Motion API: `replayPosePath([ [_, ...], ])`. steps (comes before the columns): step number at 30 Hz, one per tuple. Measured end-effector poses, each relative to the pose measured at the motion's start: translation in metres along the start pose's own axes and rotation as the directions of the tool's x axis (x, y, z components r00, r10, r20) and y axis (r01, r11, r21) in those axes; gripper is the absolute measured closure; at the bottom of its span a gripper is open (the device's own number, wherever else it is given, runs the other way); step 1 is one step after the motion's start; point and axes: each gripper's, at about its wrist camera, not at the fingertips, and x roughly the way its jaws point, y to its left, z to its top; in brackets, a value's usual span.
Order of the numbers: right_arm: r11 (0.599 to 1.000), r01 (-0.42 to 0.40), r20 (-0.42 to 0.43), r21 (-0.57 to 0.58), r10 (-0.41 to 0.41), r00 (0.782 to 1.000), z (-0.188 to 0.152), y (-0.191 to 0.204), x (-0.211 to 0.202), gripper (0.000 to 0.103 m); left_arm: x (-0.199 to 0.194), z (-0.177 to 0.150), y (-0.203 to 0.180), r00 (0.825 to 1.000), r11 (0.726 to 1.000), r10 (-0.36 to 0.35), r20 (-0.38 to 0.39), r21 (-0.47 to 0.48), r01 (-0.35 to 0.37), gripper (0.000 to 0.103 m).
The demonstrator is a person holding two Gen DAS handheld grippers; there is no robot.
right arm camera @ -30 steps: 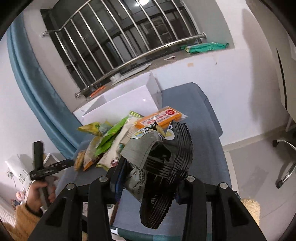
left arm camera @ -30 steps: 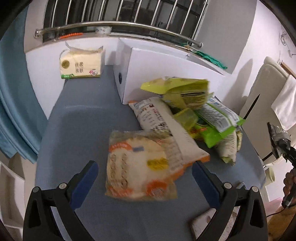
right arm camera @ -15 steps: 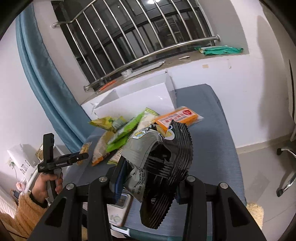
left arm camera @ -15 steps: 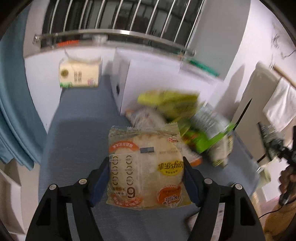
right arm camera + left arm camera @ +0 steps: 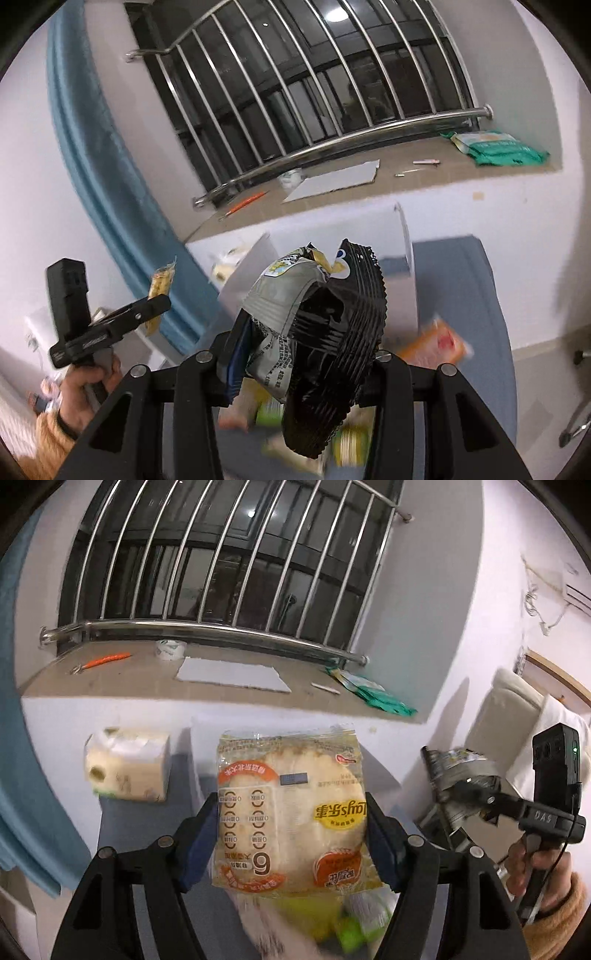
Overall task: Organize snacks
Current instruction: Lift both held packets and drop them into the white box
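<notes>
Left wrist: left tongs clamp a yellow crisp packet, right tongs grip a black-grey bag

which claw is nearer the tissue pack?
Left. The left claw, gripping the Lay's bag, sits just right of the tissue pack; the right claw is farther right.

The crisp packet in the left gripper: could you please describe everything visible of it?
The crisp packet is a flat, roughly square pouch of clear glossy film, with pale round crisps showing through, orange bands and a yellow logo. Its print reads upside down. The left gripper clamps its two side edges, holding it raised above the blurred snack pile, its face to the camera.
</notes>
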Motion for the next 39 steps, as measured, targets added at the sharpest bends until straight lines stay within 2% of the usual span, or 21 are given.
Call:
replayPosePath([
  [4, 0.999, 0.053, -0.068, -0.013, -0.054, 0.996, 0.042, -0.008, 0.055, 0.055, 0.057, 0.033, 0.009, 0.996, 0.999, 0.023, -0.081, -0.030, -0.025, 0.027],
  [8, 0.996, 0.080, -0.160, 0.030, -0.074, 0.984, 0.062, -0.029, 0.097, 0.055, 0.091, 0.045, 0.007, 0.985, 0.997, 0.077, -0.155, -0.013, -0.080, 0.026],
  [9, 0.996, 0.081, -0.174, 0.038, -0.074, 0.982, 0.063, -0.034, 0.103, 0.053, 0.094, 0.043, 0.006, 0.983, 0.996, 0.080, -0.167, -0.013, -0.083, 0.020],
  [10, 0.995, 0.090, -0.191, 0.033, -0.082, 0.978, 0.065, -0.037, 0.109, 0.049, 0.099, 0.042, 0.007, 0.980, 0.997, 0.076, -0.185, -0.014, -0.080, 0.003],
  [12, 0.991, 0.132, -0.199, 0.031, -0.124, 0.972, 0.066, -0.040, 0.114, 0.000, 0.104, 0.038, 0.011, 0.976, 0.994, 0.101, -0.193, -0.011, -0.105, 0.000],
  [14, 0.988, 0.147, -0.133, 0.040, -0.140, 0.981, 0.066, -0.044, 0.104, 0.000, 0.104, 0.033, 0.017, 0.972, 0.992, 0.124, -0.199, 0.002, -0.126, 0.000],
  [19, 0.991, 0.129, -0.107, 0.027, -0.126, 0.986, 0.065, -0.041, 0.089, 0.000, 0.099, 0.020, 0.029, 0.969, 0.990, 0.128, -0.212, -0.034, -0.139, 0.000],
  [25, 0.994, 0.109, -0.081, 0.018, -0.107, 0.991, 0.066, -0.032, 0.073, 0.000, 0.076, 0.019, 0.013, 0.972, 0.988, 0.154, -0.178, 0.033, -0.151, 0.000],
  [29, 0.996, 0.087, -0.060, 0.017, -0.086, 0.995, 0.057, -0.032, 0.050, 0.000, 0.037, 0.012, -0.008, 0.982, 0.986, 0.149, -0.115, 0.089, -0.139, 0.000],
  [33, 0.995, 0.101, -0.026, 0.011, -0.100, 0.995, 0.030, -0.035, 0.012, 0.000, -0.007, -0.016, -0.029, 0.991, 0.986, 0.118, -0.059, 0.129, -0.110, 0.000],
  [39, 0.991, 0.112, -0.009, 0.076, -0.112, 0.994, -0.047, -0.043, -0.044, 0.000, -0.052, -0.071, -0.040, 0.996, 0.994, 0.079, -0.035, 0.084, -0.075, 0.000],
])
